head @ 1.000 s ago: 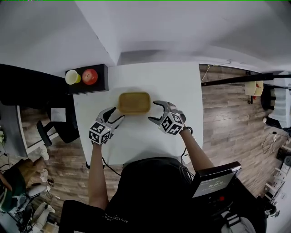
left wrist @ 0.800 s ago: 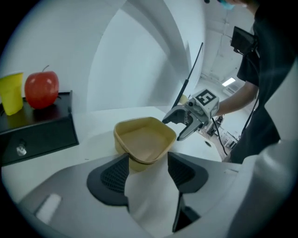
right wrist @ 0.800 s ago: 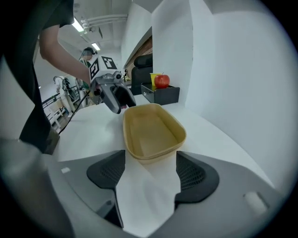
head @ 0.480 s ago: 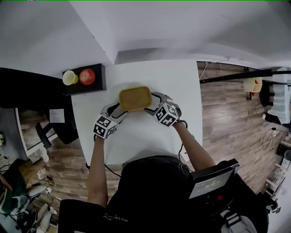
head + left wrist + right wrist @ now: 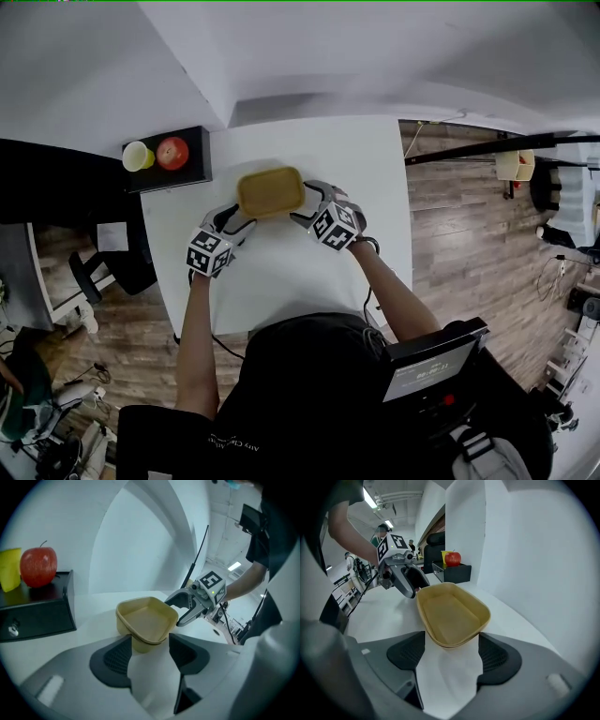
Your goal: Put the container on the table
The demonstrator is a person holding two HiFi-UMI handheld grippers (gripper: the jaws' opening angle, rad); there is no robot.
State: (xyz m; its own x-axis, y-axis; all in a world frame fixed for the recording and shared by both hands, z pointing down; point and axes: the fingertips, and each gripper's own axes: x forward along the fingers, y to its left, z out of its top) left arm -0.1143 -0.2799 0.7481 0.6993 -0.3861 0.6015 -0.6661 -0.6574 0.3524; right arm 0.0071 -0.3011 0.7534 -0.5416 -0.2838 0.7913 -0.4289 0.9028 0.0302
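Two grippers bracket the tan container (image 5: 271,191), which sits on the white surface (image 5: 281,281): the left gripper (image 5: 234,217) is at one short end and the right gripper (image 5: 305,203) at the other. The left fingers (image 5: 115,660) stand released, with the container's end between them but not clamped. The right fingers (image 5: 494,656) have just been opening wider and likewise straddle an end without gripping. This looks like the reach before a two-handed pickup. Next, both pairs should clench on the rim together and evenly, so the container lifts level.
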